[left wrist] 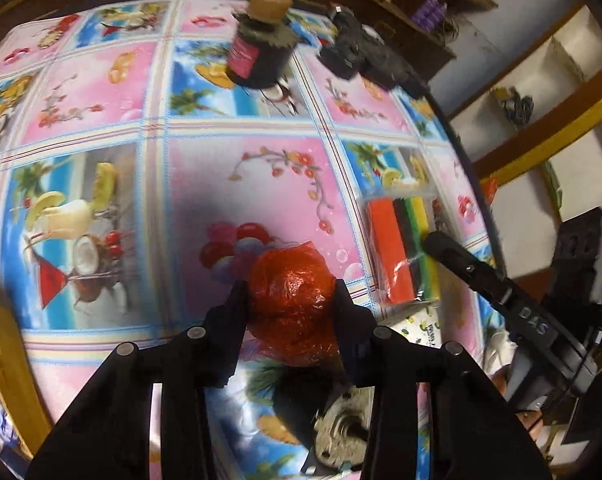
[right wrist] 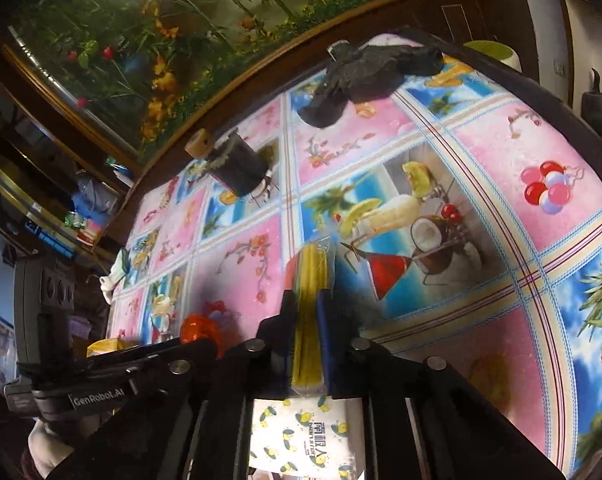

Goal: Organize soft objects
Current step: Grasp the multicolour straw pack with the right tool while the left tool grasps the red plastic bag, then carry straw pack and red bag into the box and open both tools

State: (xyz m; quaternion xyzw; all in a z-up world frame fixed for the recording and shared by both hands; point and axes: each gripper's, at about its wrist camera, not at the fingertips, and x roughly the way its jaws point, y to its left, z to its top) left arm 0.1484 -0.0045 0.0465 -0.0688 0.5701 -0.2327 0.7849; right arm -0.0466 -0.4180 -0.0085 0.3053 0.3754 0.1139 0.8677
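Note:
My left gripper [left wrist: 292, 300] is shut on a crinkly red plastic-wrapped ball [left wrist: 291, 296] and holds it over the patterned tablecloth [left wrist: 205, 184]. The ball also shows in the right wrist view [right wrist: 199, 328]. My right gripper [right wrist: 307, 320] is shut on a clear-wrapped pack of coloured sponges [right wrist: 309, 280], seen edge-on with its yellow side up. In the left wrist view the pack [left wrist: 401, 248] shows red, black, green and yellow layers, with a right fingertip [left wrist: 441, 242] against it. A white tissue pack printed with lemons [right wrist: 301, 436] lies below the right gripper.
A dark jar with a cork-like lid [left wrist: 261, 46] lies tilted at the far side of the table. A black crumpled cloth [right wrist: 365, 68] lies at the far edge. A metal object [left wrist: 341, 436] sits under the left gripper. Shelves [left wrist: 533, 80] stand to the right.

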